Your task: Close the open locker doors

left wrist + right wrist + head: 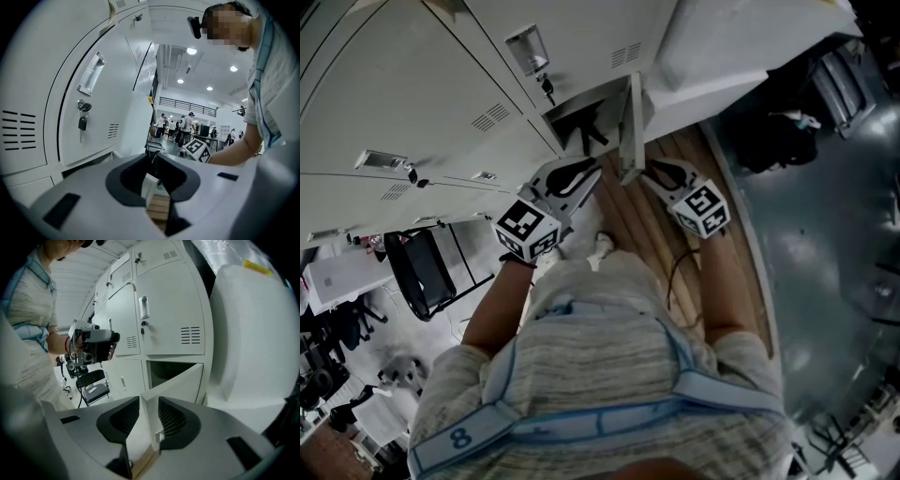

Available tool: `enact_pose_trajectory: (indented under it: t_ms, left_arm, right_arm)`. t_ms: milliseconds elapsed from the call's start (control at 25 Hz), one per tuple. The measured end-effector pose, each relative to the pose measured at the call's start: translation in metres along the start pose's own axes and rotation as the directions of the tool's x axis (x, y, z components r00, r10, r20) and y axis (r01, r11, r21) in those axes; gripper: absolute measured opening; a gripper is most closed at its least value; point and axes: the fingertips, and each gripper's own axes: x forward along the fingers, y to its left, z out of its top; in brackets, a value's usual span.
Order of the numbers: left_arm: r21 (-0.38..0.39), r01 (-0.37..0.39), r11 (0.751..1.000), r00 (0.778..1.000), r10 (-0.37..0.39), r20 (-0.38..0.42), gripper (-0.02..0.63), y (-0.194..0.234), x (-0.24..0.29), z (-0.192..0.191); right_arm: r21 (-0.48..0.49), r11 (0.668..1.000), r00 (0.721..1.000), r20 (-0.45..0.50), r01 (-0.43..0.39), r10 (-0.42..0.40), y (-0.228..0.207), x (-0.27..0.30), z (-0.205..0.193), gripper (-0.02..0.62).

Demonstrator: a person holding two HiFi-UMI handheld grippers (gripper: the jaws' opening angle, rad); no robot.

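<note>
Your right gripper [661, 176] has its jaws wide apart and astride the free edge of the open door [630, 122]. In the right gripper view the thin white panel [180, 380] runs up between the two pads with a gap on each side, so you are straddling it, not clamping it. Your left gripper [581, 178] hangs just beside the door on its other face. Its jaws are also spread and have nothing in them. Its own view looks past them to the wooden floor [159, 208] and the marker cube [199, 150] of the other tool.

The door belongs to a low compartment [171, 371] in the bank of lockers [412, 84], and it stands swung well out over the floor, seen edge-on from above. The dark opening [577, 127] behind it is fully exposed.

Every other door in view sits flush, including the one with a key [82, 123] hanging in its lock. So, as far as these views reach, this looks like the last door to deal with, and it is not yet closed. What remains is to swing it back until it sits flat like its neighbours.
</note>
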Motion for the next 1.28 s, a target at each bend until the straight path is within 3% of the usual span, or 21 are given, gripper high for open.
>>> enact_pose_trajectory:
  t_ms: [560,1280]
  left_arm:
    - [-0.007,-0.032,0.999,0.999,0.032,0.012,0.061,0.003,-0.012,-0.002]
    - [-0.025,-0.098,0.995,0.993,0.1,0.06,0.061,0.029,-0.044,0.005]
  right_arm:
    - [-0.05,0.999,0.998,-0.06,0.017,-0.02,-0.003,0.018,-0.012,0.102]
    - [-0.079,0.996,0.996,-0.089,-0.036,0.029,0.014,0.05,0.005,0.101]
